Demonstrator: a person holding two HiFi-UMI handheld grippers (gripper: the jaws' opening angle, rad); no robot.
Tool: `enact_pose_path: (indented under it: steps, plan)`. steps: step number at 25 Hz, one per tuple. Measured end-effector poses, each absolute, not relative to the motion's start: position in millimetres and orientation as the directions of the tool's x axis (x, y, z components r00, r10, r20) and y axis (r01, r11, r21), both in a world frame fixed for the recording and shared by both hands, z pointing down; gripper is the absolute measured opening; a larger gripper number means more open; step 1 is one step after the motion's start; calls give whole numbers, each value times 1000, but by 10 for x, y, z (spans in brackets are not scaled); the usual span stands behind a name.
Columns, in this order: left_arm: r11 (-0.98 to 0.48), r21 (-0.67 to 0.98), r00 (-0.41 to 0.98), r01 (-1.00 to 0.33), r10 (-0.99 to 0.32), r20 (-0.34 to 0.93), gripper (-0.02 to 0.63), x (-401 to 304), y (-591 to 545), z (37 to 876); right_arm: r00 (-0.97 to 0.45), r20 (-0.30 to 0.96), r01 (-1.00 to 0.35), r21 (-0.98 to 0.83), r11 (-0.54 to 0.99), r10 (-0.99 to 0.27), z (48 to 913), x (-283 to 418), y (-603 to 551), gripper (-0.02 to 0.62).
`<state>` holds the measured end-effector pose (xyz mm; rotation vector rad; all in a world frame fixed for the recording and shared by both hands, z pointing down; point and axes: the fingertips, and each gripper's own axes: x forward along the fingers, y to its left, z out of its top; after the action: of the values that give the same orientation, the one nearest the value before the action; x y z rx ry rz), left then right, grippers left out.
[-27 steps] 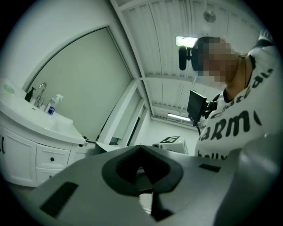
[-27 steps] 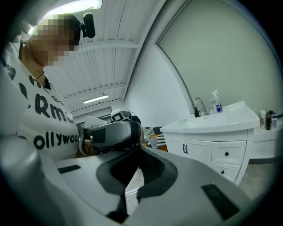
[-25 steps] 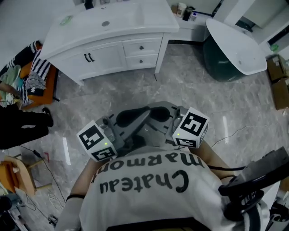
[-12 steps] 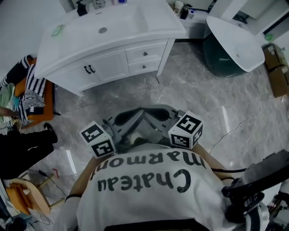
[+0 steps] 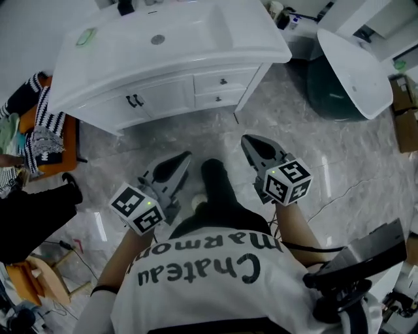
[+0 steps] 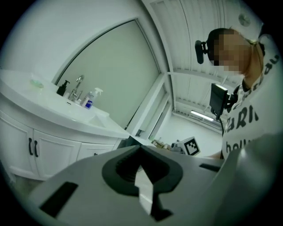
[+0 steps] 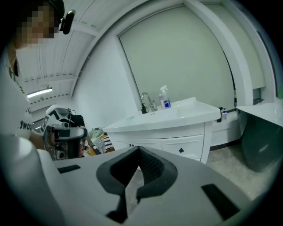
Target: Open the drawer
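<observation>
Both grippers now sit apart, no longer together at the chest: left gripper [image 5: 177, 163] and right gripper [image 5: 253, 145], each with jaws closed and empty. Drawers [image 5: 222, 90] are shut in the vanity [image 5: 163, 45], well ahead. The gripper views show a spray bottle [image 7: 165, 98] on top. The head view alone shows the shirt [image 5: 196, 271] print, "Chateau".

Looking down, I lose the back edge of the vanity [image 5: 163, 59] and most of its bottles [image 5: 125, 6] past the frame's top. The drawer [image 5: 223, 81] knob is only a speck. In the left gripper view, my left gripper [image 6: 141, 150] covers most of that drawer.
</observation>
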<state>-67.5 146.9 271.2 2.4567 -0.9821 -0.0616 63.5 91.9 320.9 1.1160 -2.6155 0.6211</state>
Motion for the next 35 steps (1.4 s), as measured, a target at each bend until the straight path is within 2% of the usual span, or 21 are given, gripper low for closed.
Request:
enact_pose_path:
  steps: [5,11,18,29,30,32,35]
  plan:
    - [-577,451,702,-681,-689,180,9,-843,1227,2839,-635,446,-754,-182,631,-630,3648,650,368,8]
    - [-517,459,657,-722,-720,222,9,-904,855,3078,-620,469,-774,-230,590,-629,4044,653,-329,8]
    - [-446,437,595,-781,-745,302,9,-867,249,3479,-582,503,-795,-186,578,-639,4589,671,-1121,8]
    - [-345,529,577,-775,-726,373,9,-684,-216,4129,-575,587,-785,-201,586,-570,5464,570,-1750,9]
    - [-331,536,571,-777,-729,377,9,-696,-221,4161,-570,601,-788,-208,580,-560,5540,575,-1779,23]
    - [-315,531,556,-787,-734,389,9,-751,-238,4221,-559,626,-793,-212,572,-543,5688,556,-1845,121]
    - [-286,537,538,-794,-741,402,9,-875,-270,4309,-534,655,-805,-200,558,-535,5871,497,-1966,152]
